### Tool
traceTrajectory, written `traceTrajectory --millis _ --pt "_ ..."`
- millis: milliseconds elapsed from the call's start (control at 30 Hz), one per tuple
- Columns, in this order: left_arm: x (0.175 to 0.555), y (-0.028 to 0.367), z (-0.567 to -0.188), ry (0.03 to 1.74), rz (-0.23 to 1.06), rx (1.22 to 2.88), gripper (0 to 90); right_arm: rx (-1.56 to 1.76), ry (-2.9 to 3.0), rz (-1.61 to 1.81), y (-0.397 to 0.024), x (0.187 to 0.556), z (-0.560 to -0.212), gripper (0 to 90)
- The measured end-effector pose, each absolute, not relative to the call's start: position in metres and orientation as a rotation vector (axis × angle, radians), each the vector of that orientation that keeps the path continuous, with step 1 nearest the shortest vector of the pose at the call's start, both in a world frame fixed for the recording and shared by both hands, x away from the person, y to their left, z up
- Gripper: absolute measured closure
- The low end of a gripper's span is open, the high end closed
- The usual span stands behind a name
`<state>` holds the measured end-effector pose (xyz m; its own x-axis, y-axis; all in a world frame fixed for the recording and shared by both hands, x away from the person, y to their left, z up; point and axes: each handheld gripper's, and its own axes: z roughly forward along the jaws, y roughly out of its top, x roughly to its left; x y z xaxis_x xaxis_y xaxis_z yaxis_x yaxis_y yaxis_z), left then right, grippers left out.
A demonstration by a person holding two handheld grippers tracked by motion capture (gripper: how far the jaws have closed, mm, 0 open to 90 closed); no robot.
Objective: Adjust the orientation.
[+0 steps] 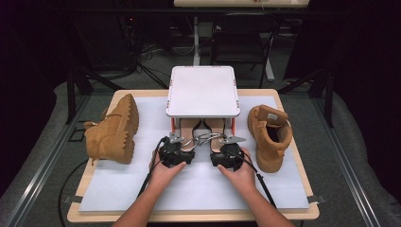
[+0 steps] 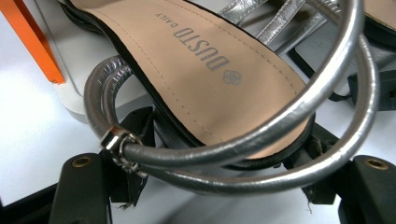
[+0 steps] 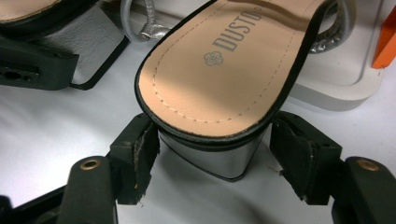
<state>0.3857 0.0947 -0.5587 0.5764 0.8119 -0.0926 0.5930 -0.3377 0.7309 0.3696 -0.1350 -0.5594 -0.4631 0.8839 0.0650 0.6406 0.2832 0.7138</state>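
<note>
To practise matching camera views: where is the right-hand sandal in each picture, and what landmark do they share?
High view: right sandal sits at the centre, just under the front edge of the white stand.
Left gripper view: a sliver of its insole at the top right corner.
Right gripper view: centre, insole and silver heel facing the camera.
Shared landmark: the stand, at the left edge and the right edge of the gripper views.

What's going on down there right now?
Left gripper and right gripper each around a sandal heel, grip not certain. Sandals under the white stand. Silver strap loops across the left one.
</note>
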Motion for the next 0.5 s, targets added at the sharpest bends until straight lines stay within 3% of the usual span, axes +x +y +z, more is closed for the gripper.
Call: traceTrajectory --millis 500 --pt "0.366 0.107 -0.551 1.164 0.363 1.967 34.8 1.398 2.173 1.009 -0.139 0.351 -0.549 39.9"
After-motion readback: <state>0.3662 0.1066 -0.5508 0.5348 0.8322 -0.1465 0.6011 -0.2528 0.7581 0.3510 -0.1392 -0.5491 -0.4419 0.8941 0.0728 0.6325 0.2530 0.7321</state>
